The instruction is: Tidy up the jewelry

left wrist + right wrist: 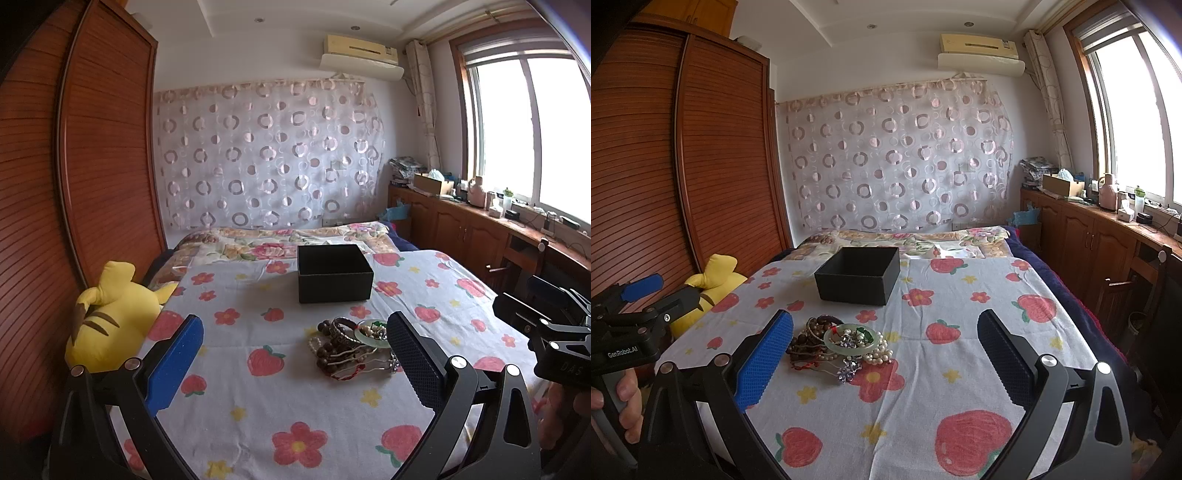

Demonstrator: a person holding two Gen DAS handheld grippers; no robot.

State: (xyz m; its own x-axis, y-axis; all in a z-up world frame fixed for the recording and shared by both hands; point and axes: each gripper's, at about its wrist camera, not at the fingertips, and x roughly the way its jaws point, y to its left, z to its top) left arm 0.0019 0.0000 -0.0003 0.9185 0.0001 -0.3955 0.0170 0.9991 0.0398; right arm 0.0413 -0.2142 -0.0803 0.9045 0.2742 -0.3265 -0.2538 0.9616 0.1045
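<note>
A pile of jewelry (351, 345) lies on the strawberry-print sheet (258, 398): wooden bead bracelets, pearls, a metal bangle and a pale green jade bangle (850, 339). The pile also shows in the right wrist view (838, 345). An open, empty black box (334, 273) stands behind it, also in the right wrist view (858, 275). My left gripper (295, 363) is open and empty, with the pile just inside its right finger. My right gripper (884, 363) is open and empty, with the pile beside its left finger.
A yellow plush toy (107, 314) lies at the bed's left edge by a wooden wardrobe (92, 155). A floral quilt (280, 240) lies behind the box. Wooden cabinets (1082, 236) with clutter line the right wall under the window.
</note>
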